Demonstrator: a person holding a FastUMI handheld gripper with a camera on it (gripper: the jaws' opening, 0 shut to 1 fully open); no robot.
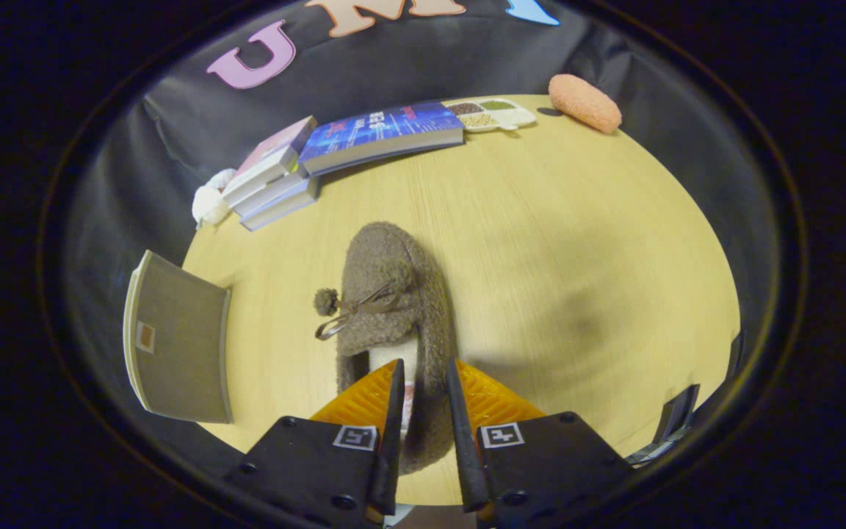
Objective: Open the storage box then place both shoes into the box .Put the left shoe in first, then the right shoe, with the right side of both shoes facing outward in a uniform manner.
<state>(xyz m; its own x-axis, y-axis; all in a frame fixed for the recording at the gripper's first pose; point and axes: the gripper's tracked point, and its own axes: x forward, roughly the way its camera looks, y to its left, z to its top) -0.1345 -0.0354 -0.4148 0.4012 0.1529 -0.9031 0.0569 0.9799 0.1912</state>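
Shoe pickup in hand; box placement not yet done.
The gripper (423,382) is clamped on the heel wall of the fuzzy brown shoe (390,294), toe pointing away over the table (577,242). Judged next: carry it to the grey storage box (177,345) at left, right side outward.

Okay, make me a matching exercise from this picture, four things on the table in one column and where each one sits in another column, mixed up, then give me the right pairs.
Things:
1. fuzzy brown shoe
2. blue book
3. orange sponge
4. divided snack tray

Places:
A. lying alone at the table's far edge, past the tray
B. its heel rim between the fingers of the hand-held gripper
C. leaning on the stack of books
D. between the blue book and the sponge

Pairs: 1-B, 2-C, 3-A, 4-D
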